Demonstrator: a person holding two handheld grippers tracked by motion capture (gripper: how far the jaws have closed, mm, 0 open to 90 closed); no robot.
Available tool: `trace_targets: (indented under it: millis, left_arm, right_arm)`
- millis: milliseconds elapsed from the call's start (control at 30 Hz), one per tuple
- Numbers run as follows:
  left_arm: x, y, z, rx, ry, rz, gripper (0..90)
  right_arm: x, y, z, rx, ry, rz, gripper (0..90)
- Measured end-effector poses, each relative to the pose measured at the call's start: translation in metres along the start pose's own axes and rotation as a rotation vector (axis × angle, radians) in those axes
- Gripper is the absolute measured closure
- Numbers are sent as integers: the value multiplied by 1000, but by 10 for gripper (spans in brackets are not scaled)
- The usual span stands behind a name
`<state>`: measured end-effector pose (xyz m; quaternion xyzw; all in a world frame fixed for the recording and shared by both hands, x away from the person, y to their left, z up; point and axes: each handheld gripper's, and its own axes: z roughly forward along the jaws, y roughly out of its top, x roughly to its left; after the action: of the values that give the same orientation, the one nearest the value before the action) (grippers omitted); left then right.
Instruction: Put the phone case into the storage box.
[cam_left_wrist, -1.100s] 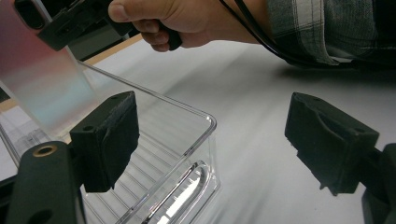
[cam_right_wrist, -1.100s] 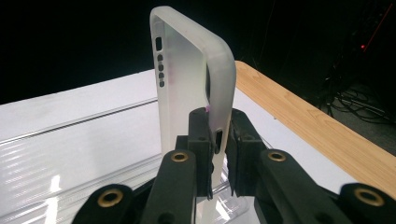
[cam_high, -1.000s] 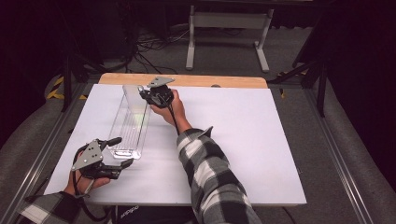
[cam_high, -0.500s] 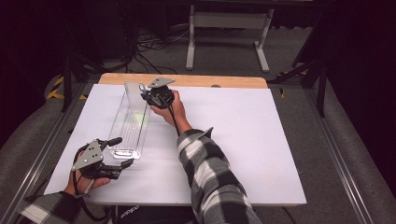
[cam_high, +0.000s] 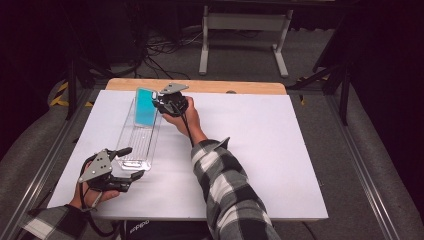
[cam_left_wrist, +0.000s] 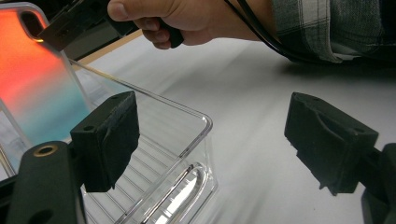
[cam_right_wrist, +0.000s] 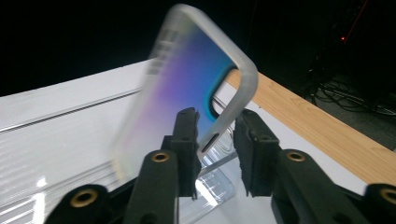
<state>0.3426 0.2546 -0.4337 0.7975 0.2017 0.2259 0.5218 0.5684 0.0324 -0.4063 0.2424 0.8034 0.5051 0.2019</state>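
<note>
Case position: phone case (cam_high: 145, 106) stands on edge at the far end of the clear tray (cam_high: 139, 141), tilted, its lower end inside the tray and its upper corner between the jaws of the right tongs (cam_right_wrist: 215, 142).
Right tongs: jaws have just been opening; in the right gripper view a gap shows beside the case's rim on one side, while the other pad sits close against it, so the pinch looks let go or nearly so.
Left tongs: spread wide (cam_left_wrist: 212, 140) at the near end of the tray, one jaw inside over the tray wall, the other outside above the counter (cam_high: 280, 150); neither pad presses the wall, so the tray is not steadied.
Risk, topple: with support gone the tilted case may fall flat with a slap, or tip over the tray's long wall onto the counter.
Risk, snag: a pad resting on the rim could drag the case up or sideways if the hand (cam_high: 184, 116) pulls away at an angle.
Risk, tray shift: the light tray may skid if the case drops hard or is nudged, since nothing clamps it.
Risk, collision: left jaw inside the tray could be struck by the sliding case.
</note>
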Motion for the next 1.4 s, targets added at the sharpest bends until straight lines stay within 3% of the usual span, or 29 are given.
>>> trace_targets:
  millis: [267, 433, 833, 967, 1133, 1400]
  left_arm:
    - [1, 0, -1, -2, 0, 2, 188]
    - [1, 0, 0, 3, -3, 2, 188]
    - [2, 0, 0, 5, -10, 4, 204]
    - [3, 0, 0, 5, -10, 6, 205]
    - [4, -1, 0, 0, -9, -2, 206]
    - [4, -1, 0, -4, -10, -5, 210]
  right_arm:
    - [2, 3, 3, 7, -39, -19, 712]
    - [4, 7, 5, 2, -75, -34, 785]
    - [7, 11, 15, 10, -128, -48, 833]
    - [11, 15, 19, -6, -113, -33, 872]
    - [12, 16, 23, -22, -148, -5, 887]
    - [10, 16, 26, -52, -251, 73, 889]
